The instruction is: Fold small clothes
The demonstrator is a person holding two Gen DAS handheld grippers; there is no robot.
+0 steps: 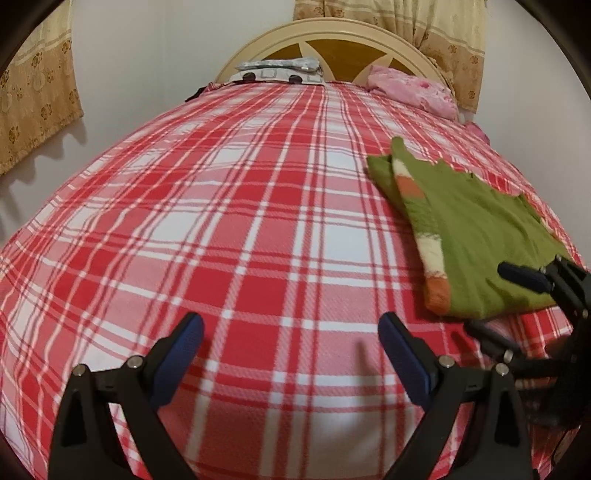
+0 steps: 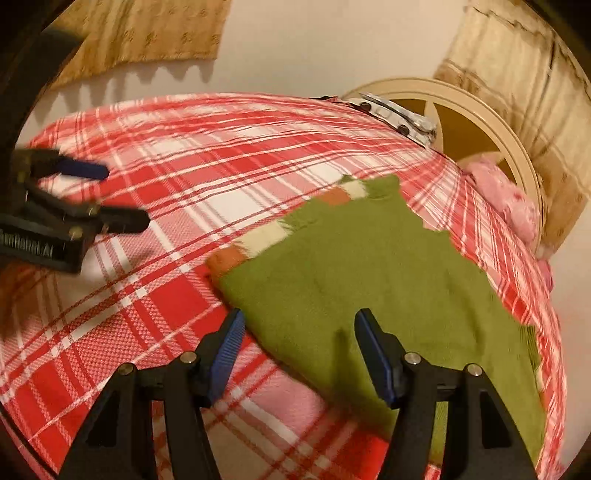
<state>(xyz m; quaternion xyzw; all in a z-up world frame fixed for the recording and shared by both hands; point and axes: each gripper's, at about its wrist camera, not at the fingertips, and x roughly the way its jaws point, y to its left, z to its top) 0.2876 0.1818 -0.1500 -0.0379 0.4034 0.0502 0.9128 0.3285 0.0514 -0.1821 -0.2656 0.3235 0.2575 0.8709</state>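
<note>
A folded green garment [image 1: 469,229] with an orange and cream striped edge lies flat on the right side of the bed; it fills the middle of the right wrist view [image 2: 351,266]. My right gripper [image 2: 300,319] is open, its blue pads spread over the garment's near edge with nothing pressed between them. It shows at the right edge of the left wrist view [image 1: 506,306], beside the garment's near corner. My left gripper [image 1: 291,325] is open over bare bedcover, left of the garment. In the right wrist view the left gripper [image 2: 110,195] appears at the far left, empty.
The bed wears a red and white plaid cover [image 1: 221,221]. At the head stand a cream headboard [image 1: 332,29], a patterned pillow [image 1: 277,74] and a crumpled pink cloth [image 1: 413,88]. Curtains [image 1: 33,103] hang along the wall.
</note>
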